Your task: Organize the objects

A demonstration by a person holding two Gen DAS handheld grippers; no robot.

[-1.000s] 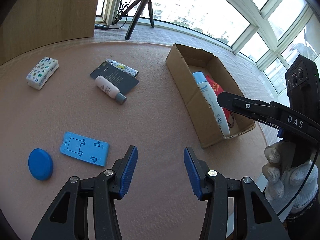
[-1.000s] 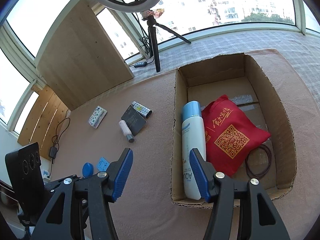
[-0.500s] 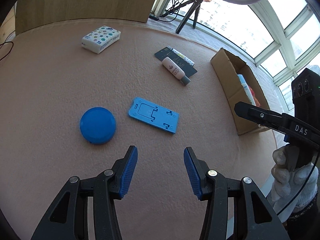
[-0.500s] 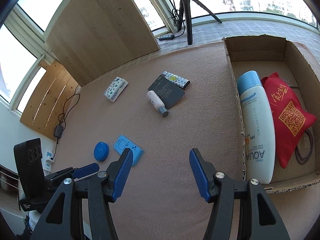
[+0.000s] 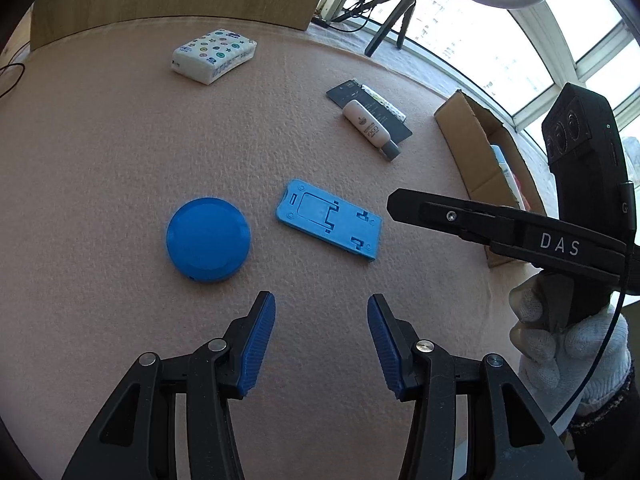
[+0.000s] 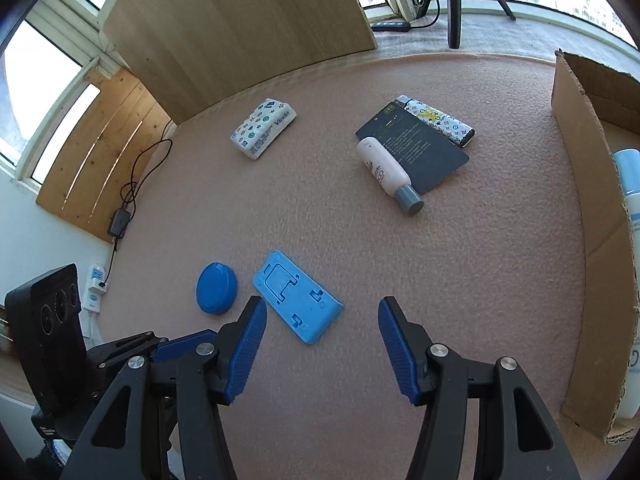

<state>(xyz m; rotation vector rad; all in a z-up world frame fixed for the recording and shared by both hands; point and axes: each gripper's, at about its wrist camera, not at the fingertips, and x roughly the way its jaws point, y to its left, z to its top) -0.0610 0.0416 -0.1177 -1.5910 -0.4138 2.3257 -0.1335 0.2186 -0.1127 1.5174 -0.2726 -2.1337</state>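
1. A flat blue plastic phone stand (image 5: pixel 329 224) lies folded on the pink felt tabletop (image 5: pixel 120 152), at about 12 o'clock from the left gripper (image 5: pixel 321 339) and near it. It looks like the next thing to collect.
2. Just beside the stand, at its 9 o'clock in the left wrist view, lies a round blue lid (image 5: pixel 208 239). The two do not touch.
3. The left gripper hangs above the felt with its blue pads spread apart and nothing between them.
4. The right gripper (image 6: pixel 322 343) is likewise spread and empty. In its own view the stand (image 6: pixel 298 297) sits at about 11 o'clock, partly in front of its left pad.
5. To do this step well, I judge the pads should straddle the stand's narrow width, not its length, and close low against the felt, since the piece is thin.
6. Keeping clear of the lid would avoid nudging it.
7. Farther off, at 1 o'clock in the left view, a small white bottle (image 5: pixel 370 129) rests on a dark card (image 5: pixel 372 108), with a patterned case (image 6: pixel 440 120) beyond it.
8. A tissue pack (image 5: pixel 214 55) lies at 11 o'clock, well apart.
9. The cardboard box (image 5: pixel 476 148), at 2 o'clock, already holds a spray bottle (image 6: pixel 634 280) and seems the destination.
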